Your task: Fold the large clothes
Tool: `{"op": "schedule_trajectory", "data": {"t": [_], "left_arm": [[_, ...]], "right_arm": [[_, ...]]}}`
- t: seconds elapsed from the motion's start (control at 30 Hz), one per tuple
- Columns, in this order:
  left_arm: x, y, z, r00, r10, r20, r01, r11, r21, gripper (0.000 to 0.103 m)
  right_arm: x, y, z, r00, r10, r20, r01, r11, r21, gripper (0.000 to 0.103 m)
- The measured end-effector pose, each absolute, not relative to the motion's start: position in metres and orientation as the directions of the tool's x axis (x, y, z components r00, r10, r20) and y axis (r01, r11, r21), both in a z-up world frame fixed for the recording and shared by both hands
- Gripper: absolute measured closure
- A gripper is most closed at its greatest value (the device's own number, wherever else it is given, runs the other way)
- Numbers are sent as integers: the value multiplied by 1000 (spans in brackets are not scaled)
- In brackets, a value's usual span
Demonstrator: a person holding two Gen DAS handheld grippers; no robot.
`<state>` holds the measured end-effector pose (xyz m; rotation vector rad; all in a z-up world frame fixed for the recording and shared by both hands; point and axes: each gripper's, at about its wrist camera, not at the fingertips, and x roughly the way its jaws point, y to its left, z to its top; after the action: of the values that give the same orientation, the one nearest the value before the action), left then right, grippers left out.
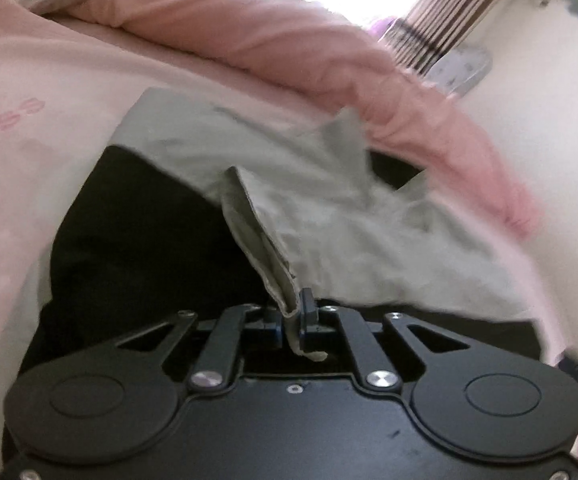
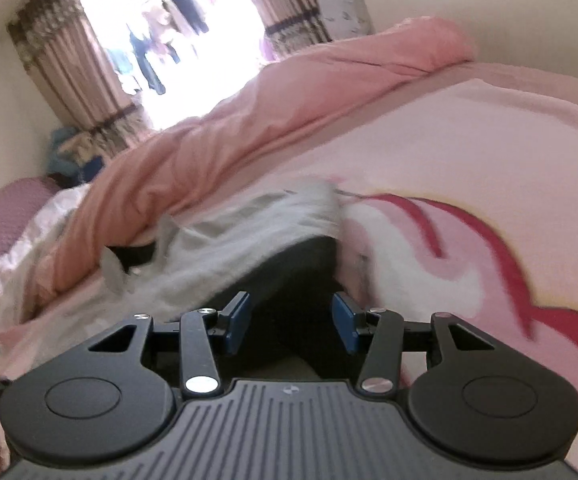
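A large garment, pale grey-green over a black part, lies on a pink bed sheet. My left gripper is shut on a hem edge of the grey-green cloth, which rises as a taut fold from the jaws. In the right wrist view the same garment lies ahead with its black part between the jaws. My right gripper is open and empty, just above the black cloth.
A rolled pink duvet runs along the far side of the bed. The sheet has a red and white print. Striped curtains frame a bright window. A white quilt lies at the left.
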<state>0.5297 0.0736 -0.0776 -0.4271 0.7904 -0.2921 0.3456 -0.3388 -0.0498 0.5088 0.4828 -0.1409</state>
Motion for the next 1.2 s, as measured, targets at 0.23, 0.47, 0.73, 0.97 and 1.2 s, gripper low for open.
{"op": "schedule_trajectory", "data": {"t": [0.23,0.47,0.73,0.97,1.2], "left_arm": [[535,76,-80,660,-392,-641,89,888,-452,93],[519,67,-24,742,-346,-575,171,926,-337,66],[559,18,-51,689,-355,-632,238,934,-266,65],[574,19,-71,681,-335,-651,236,942,-237,62],[534,23,-42,713,-354,-605,247,935,-255,63]], "right_arm": [[385,-333,-79,825,-42,-563,286,891,352,63],[390,-322,-30,875,-50,-481,220,927,305,53],[456,-310,-53,821,-136,-555,270,948,168,57],[458,-320,-80,818,-159,-553,287,946,153,59],[402,-310,-45,863,-77,-498,209,954,215,59]]}}
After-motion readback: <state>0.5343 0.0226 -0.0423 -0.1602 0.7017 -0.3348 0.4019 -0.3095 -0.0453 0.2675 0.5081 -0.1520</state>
